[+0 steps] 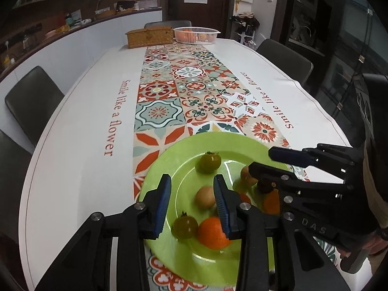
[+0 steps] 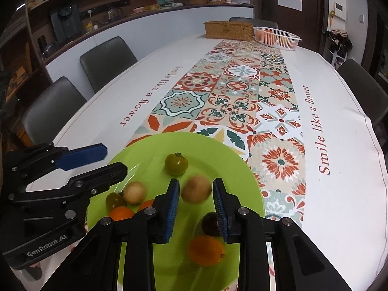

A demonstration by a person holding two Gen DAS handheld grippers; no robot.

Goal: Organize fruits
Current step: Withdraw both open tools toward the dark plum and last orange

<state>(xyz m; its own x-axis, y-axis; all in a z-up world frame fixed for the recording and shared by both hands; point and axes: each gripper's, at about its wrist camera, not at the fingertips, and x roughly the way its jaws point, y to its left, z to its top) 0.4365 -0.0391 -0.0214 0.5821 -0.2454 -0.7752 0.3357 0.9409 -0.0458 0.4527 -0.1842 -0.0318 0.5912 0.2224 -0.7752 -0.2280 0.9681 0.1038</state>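
A green plate [image 1: 169, 169] sits at the near end of the bench [image 1: 84, 133], on a patterned runner [image 1: 194, 84] flanked by the printed words "Smile like a flower". The plate holds green tomatoes [image 1: 210, 162], pale round fruits [image 2: 196, 189], oranges [image 1: 213, 232] and one dark fruit [image 2: 210, 223]. The left gripper [image 1: 191, 191] hangs over the plate with jaws spread, holding nothing; its body reads "GenRobot.AI" in the right wrist view. The right gripper [image 2: 196, 194], lettered "DAS" in the left wrist view, has jaws spread either side of a pale fruit. At the far end stand a wicker box [image 1: 151, 36] and a white basket [image 1: 196, 34] with orange fruit inside.
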